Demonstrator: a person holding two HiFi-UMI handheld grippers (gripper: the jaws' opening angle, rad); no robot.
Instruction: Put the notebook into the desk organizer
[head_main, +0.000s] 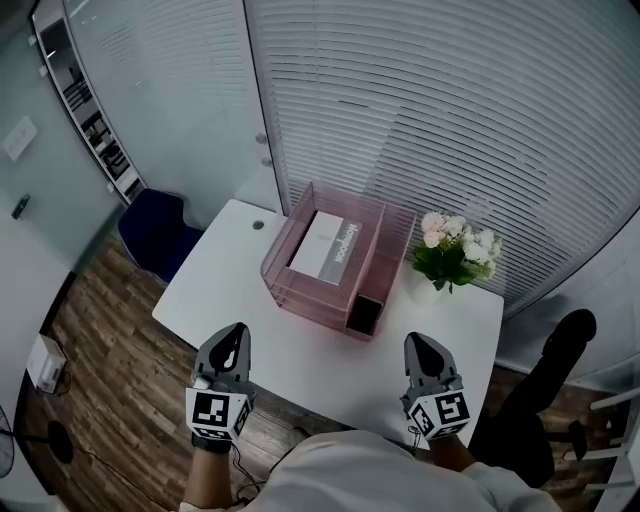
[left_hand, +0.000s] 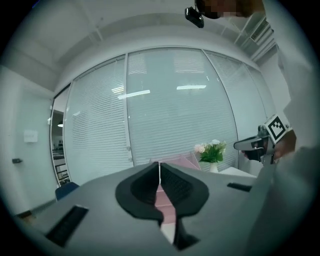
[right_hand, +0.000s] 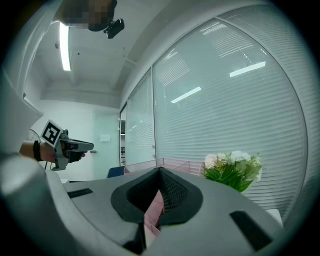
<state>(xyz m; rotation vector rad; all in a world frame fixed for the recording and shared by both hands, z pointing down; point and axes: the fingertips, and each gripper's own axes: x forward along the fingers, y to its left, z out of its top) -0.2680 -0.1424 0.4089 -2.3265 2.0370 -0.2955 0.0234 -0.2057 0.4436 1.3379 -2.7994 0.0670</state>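
A white and grey notebook (head_main: 325, 245) lies flat inside the pink see-through desk organizer (head_main: 290, 290), at the back of the white table (head_main: 300, 355). My left gripper (head_main: 232, 335) hangs over the table's near left edge, jaws closed tip to tip with nothing between them (left_hand: 159, 165). Over the near right edge, my right gripper (head_main: 418, 345) is shut too and holds nothing (right_hand: 160, 171). Both stand well short of the organizer. Each gripper shows in the other's view: the right gripper (left_hand: 252, 145) and the left gripper (right_hand: 75, 146).
A vase of pink and white flowers (head_main: 455, 250) stands to the right of the organizer. A dark pen compartment (head_main: 365, 313) sits at the organizer's near right corner. A blue chair (head_main: 155, 230) is left of the table, a black chair (head_main: 545, 400) to its right. Blinds cover the glass wall behind.
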